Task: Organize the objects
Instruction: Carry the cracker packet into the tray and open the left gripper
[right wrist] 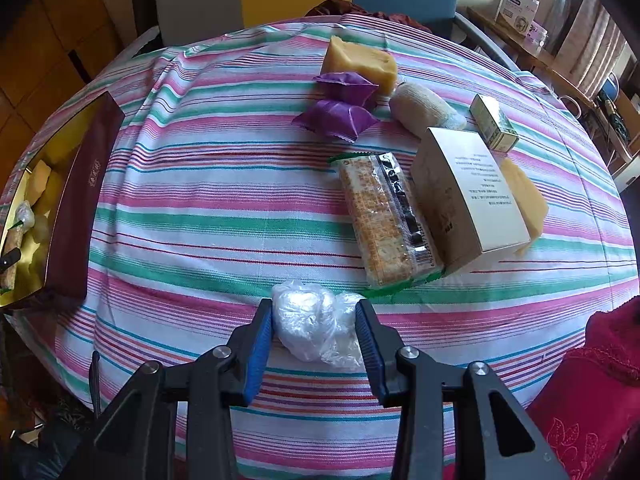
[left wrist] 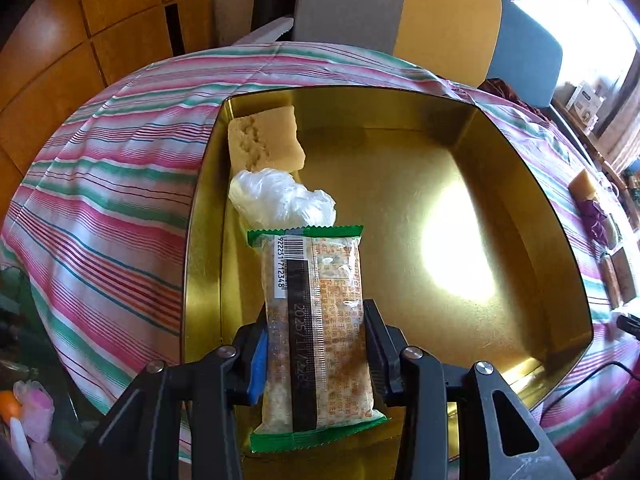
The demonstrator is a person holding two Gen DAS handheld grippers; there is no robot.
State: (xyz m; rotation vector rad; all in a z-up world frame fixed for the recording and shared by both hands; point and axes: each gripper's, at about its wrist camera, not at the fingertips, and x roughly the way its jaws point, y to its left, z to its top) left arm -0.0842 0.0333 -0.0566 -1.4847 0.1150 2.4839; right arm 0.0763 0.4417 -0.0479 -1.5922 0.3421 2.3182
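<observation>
left wrist view: cracker packet over the gold tin, lengthwise along the left wall

left tongs grip the cracker packet, its long axis pointing away toward the plastic-wrapped bundle in the tin; right tongs clasp a plastic wad.

Cracker packet: barcode digits 922251712348 (date partly legible: 2025/11).

I see a tablecloth striped pink, green, white and blue. The tin interior is gold; its outer wall is maroon. The held cracker pack has green ends. Two sachets are purple.
</observation>
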